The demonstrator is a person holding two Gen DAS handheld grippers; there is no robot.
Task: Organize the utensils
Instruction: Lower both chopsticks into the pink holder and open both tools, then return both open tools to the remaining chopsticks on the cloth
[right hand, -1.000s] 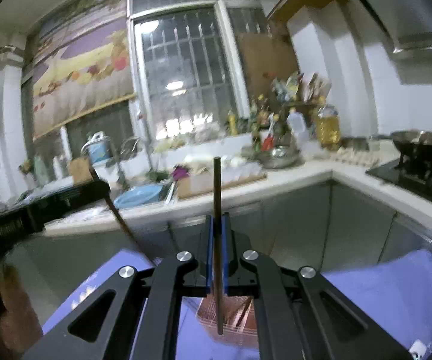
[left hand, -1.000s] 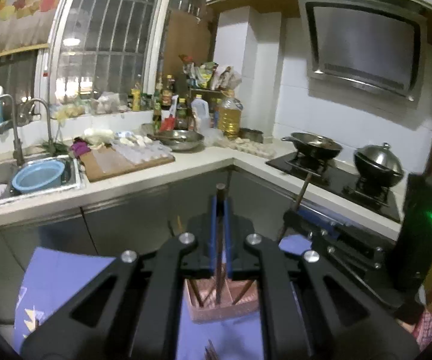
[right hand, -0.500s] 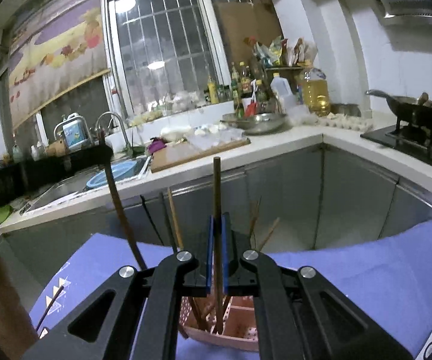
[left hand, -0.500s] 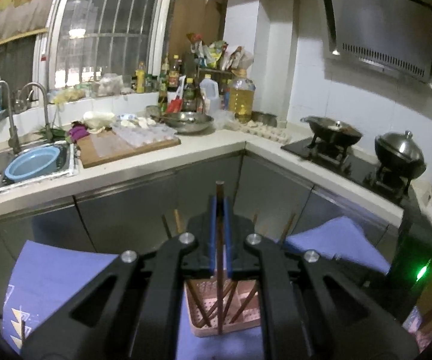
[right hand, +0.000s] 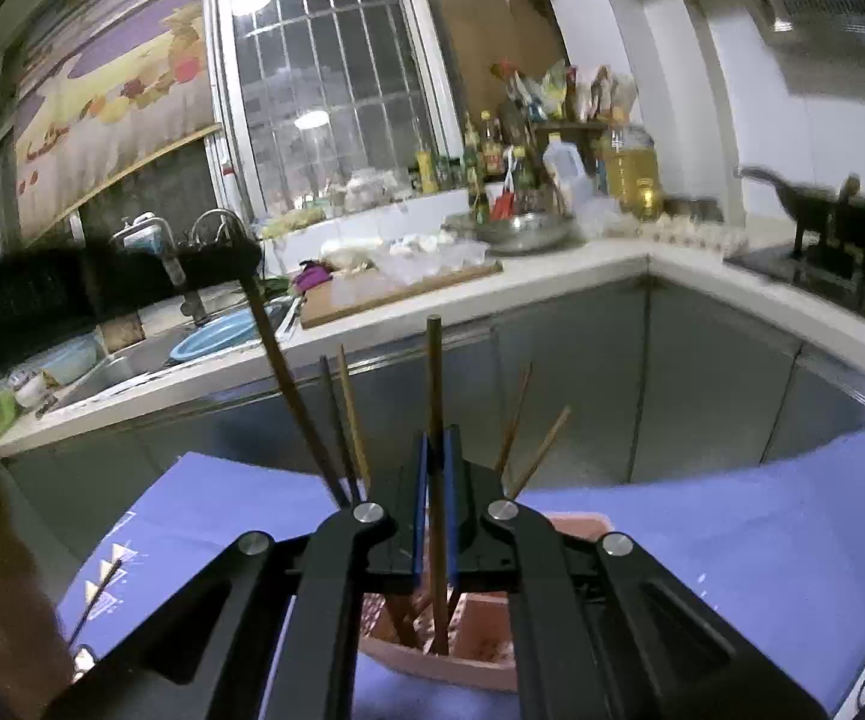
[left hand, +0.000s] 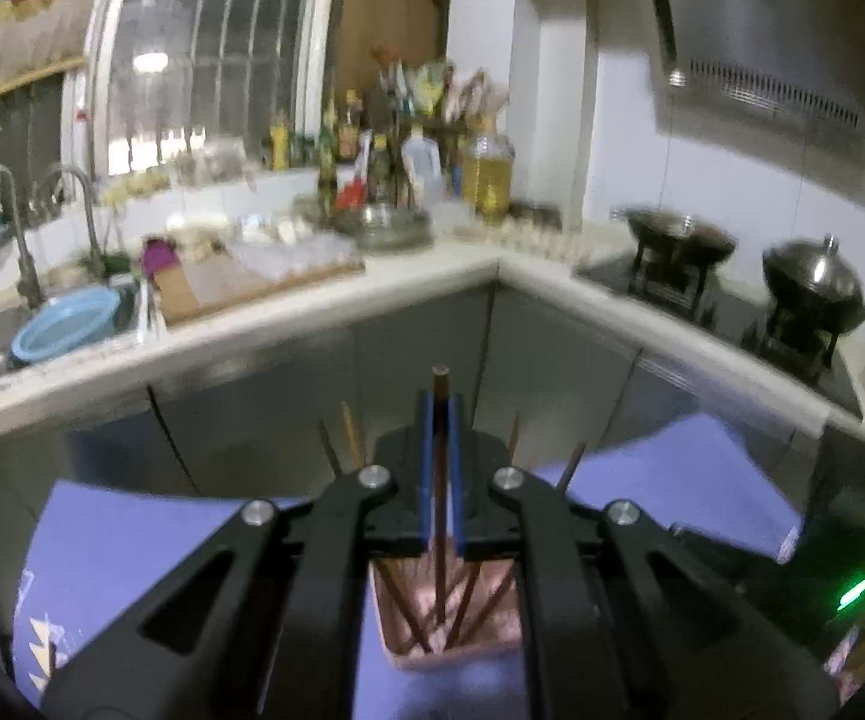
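A pink perforated utensil holder (left hand: 453, 645) stands on a blue cloth (left hand: 132, 546), with several brown chopsticks leaning in it. My left gripper (left hand: 441, 438) is shut on one upright dark chopstick (left hand: 441, 516) whose lower end is inside the holder. My right gripper (right hand: 434, 468) is shut on another upright chopstick (right hand: 435, 420), its lower end also down in the holder (right hand: 480, 642). The left gripper shows at the left of the right wrist view as a dark blurred bar (right hand: 102, 276) with its chopstick (right hand: 288, 384) slanting down into the holder.
A loose chopstick (right hand: 96, 600) lies on the cloth at the left. Behind is a kitchen counter (left hand: 324, 300) with a sink and blue basin (left hand: 66, 330), a cutting board (right hand: 396, 288), bottles, and a stove with a wok (left hand: 678, 246).
Both grippers have dropped lower over the holder, so both held chopsticks now reach further down inside it. More of the chopsticks in the holder show around the fingers.
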